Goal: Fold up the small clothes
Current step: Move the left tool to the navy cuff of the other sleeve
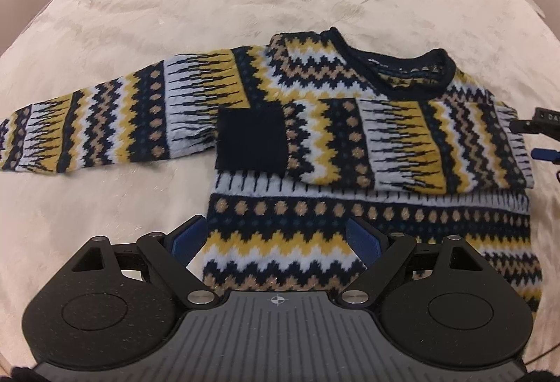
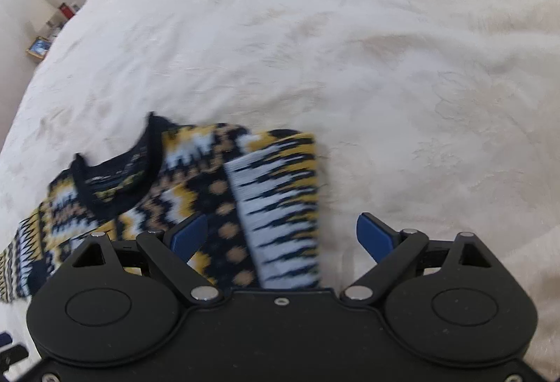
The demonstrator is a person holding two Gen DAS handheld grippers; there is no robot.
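The left gripper (image 1: 276, 238) hangs over the lower body of the sweater (image 1: 315, 151) with its blue pads (image 1: 187, 236) spread wide, gripping nothing. The right gripper (image 2: 280, 238) is likewise spread and empty, over the sweater's shoulder edge, one pad above the knit and the other above bare blanket (image 2: 385, 67); this view is blurred. The sweater, patterned in navy, yellow, white and tan, lies flat on the cream blanket, which covers a bed. One sleeve (image 1: 350, 144) is folded across the chest, its dark cuff (image 1: 250, 140) lying near the middle. The other sleeve (image 1: 91, 123) stretches straight out to the side. The dark collar (image 1: 392, 67) sits at the far end.
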